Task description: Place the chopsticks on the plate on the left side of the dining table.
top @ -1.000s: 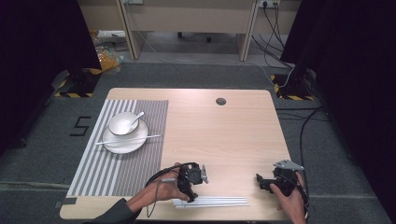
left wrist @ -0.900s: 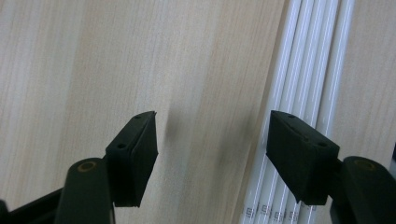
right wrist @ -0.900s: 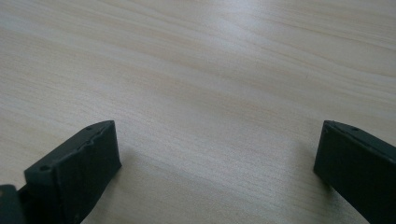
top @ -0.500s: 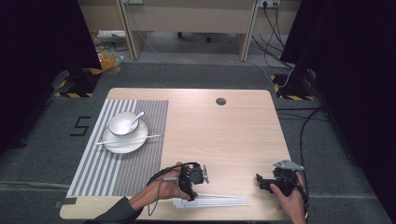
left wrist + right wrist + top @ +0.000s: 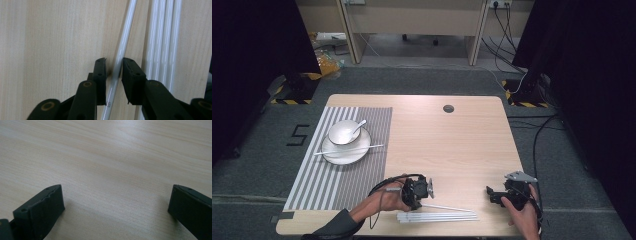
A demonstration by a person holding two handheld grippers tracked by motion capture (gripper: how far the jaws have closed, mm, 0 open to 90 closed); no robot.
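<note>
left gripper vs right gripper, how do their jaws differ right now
The left gripper has just been closing its jaws, now narrow around one white chopstick pulled askew from the bundle of chopsticks. The right gripper has jaws spread wide over bare table, nothing between them. Both are black, two-jawed, hand-held near the table's front edge.

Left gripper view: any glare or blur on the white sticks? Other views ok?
Left gripper view: white stick between the jaws sharp with a thin glare streak; jaw bases soft. Right gripper view: table sheen top right, jaws slightly blurred. High view: even light, surroundings dark.

Glossy white plastic chopstick [image 5: 119,58] lies on the smooth, matt wood-grain table [image 5: 462,145].
</note>
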